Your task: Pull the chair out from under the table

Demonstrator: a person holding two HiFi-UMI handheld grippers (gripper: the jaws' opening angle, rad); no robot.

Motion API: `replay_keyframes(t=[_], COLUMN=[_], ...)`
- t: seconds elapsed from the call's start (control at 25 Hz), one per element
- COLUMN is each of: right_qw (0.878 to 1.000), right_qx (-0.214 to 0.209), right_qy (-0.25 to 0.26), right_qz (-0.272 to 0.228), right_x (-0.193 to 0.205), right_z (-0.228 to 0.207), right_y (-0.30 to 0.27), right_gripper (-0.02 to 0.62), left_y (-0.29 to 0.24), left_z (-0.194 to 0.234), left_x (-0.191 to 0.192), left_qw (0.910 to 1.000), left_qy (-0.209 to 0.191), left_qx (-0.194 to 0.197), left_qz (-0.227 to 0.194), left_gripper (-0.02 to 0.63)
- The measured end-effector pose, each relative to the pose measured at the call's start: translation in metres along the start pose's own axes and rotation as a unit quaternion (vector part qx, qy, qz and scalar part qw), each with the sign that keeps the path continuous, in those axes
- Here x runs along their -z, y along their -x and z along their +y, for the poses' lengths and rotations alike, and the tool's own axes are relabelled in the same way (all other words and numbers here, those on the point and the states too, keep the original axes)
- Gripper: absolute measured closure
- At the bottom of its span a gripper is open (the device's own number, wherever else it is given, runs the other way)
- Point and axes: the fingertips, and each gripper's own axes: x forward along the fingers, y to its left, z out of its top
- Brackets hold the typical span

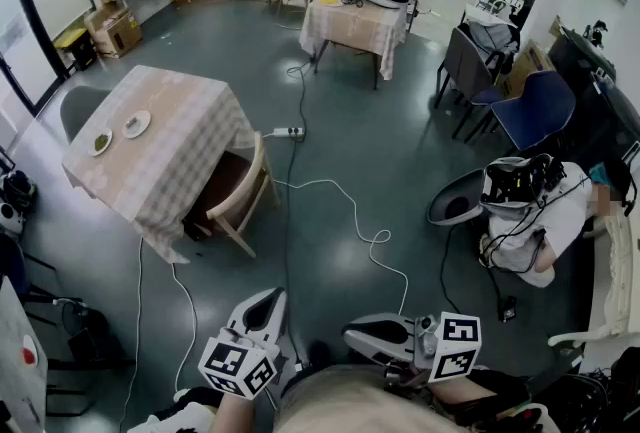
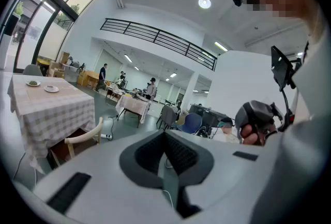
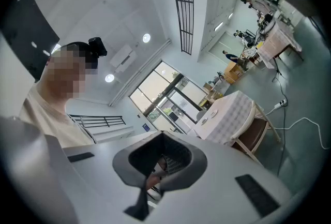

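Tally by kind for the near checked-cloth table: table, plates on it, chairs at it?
Checked table: 1
Plates: 2
Wooden chair: 1
Grey chair: 1
Total: 5

Saw a chair [image 1: 228,186] of pale wood with a dark brown seat and 1 curved back rail, upright on the grey floor. Found it pushed in at the right side of the table [image 1: 175,141] as the head view showed it, seat partly under the hanging cloth, back rail just outside the edge. Noted a square table draped in a beige checked cloth, standing left of centre in the room.
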Motion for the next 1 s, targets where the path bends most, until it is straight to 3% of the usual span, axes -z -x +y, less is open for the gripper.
replay_keyframes(t=[0.16, 0.44, 0.64, 1.0], right_qw=[1.000, 1.000, 1.000, 1.000], right_qx=[0.003, 0.006, -0.001, 0.024], right_qy=[0.010, -0.008, 0.008, 0.001], right_qz=[0.006, 0.004, 0.021, 0.019], right_x=[0.007, 0.007, 0.011, 0.013], right_z=[0.008, 0.004, 0.008, 0.004], right_y=[-0.010, -0.023, -0.036, -0.041], right_gripper=[0.584, 0.584, 0.584, 0.584], left_y=[0.018, 0.036, 0.044, 0.045], left_z=[0.016, 0.018, 0.023, 0.023], left_x=[0.000, -0.007, -0.002, 0.001], left_qw=[0.9998, 0.9995, 0.9995, 0.9997], left_qy=[-0.003, -0.016, -0.006, 0.003], left_qx=[-0.019, -0.022, -0.028, -0.016], left_qz=[0.001, -0.014, -0.017, -0.020], left_gripper=[0.600, 0.600, 0.600, 0.600])
